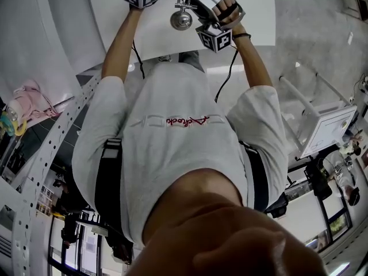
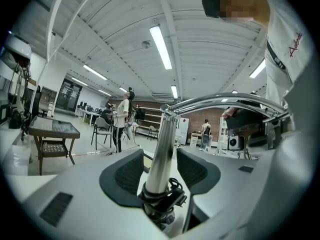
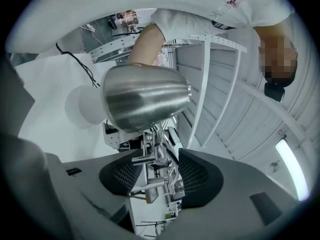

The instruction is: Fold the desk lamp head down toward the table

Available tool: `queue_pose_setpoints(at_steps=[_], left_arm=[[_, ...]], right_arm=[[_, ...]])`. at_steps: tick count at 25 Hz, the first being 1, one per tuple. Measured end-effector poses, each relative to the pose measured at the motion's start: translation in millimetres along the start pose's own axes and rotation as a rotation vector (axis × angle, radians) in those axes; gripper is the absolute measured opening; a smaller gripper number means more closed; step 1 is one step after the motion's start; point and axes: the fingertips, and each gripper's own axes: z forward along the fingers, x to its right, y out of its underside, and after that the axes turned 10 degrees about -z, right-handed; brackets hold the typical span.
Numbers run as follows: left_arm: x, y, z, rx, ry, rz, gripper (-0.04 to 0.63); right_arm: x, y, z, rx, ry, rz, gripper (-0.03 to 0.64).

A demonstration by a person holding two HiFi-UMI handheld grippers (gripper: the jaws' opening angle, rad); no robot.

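A chrome desk lamp stands on the white table [image 1: 247,10]. Its shiny head [image 3: 145,101] fills the middle of the right gripper view, and the small hinge [image 3: 157,156] under it lies between the pads of my right gripper [image 3: 157,176]. Those pads stand apart from the hinge, so that gripper is open. My left gripper [image 2: 160,171] straddles the lamp's upright pole [image 2: 160,154] just above a coil of black cord. A gap shows on each side of the pole, so this gripper is open too. The curved lamp arm [image 2: 220,101] runs off to the right. In the head view the lamp head [image 1: 181,20] sits between both grippers.
A white wire-frame rack [image 1: 322,125] stands at the right and a perforated metal post [image 1: 52,148] at the left. In the left gripper view a person [image 2: 122,119] stands by chairs and a small dark table [image 2: 52,129]. A white round disc [image 3: 82,106] sits behind the lamp head.
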Motion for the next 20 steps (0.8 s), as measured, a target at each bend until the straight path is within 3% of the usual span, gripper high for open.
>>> queue_pose_setpoints(at_steps=[12,14,16,17,18,20], left_arm=[[-5.1,4.2,-20.0,0.014,-0.036,-0.021,0.224],[-5.7,4.0,-26.2,0.016,-0.051,-0.016,0.221],[-7.5,5.2,-34.9,0.014,-0.077,-0.003,0.182],[-8.2,5.0,-40.1,0.017,-0.09,0.007,0.131],[-9.0,4.1,-45.0,0.022,-0.104,0.018,0.044],[-10.6,2.9,-52.2,0.028,-0.129,0.043,0.026]], right_arm=[[-11.9,27.2,-18.0,-0.11,-0.051,0.045,0.209],[-10.5,35.5,-19.3,-0.157,-0.034,0.083,0.153],[-9.0,43.8,-22.9,-0.206,-0.021,0.119,0.046],[-9.5,46.6,-24.8,-0.224,-0.024,0.135,0.018],[-10.5,48.4,-26.1,-0.236,-0.03,0.146,0.018],[-11.7,49.7,-26.4,-0.252,-0.035,0.15,0.017]])
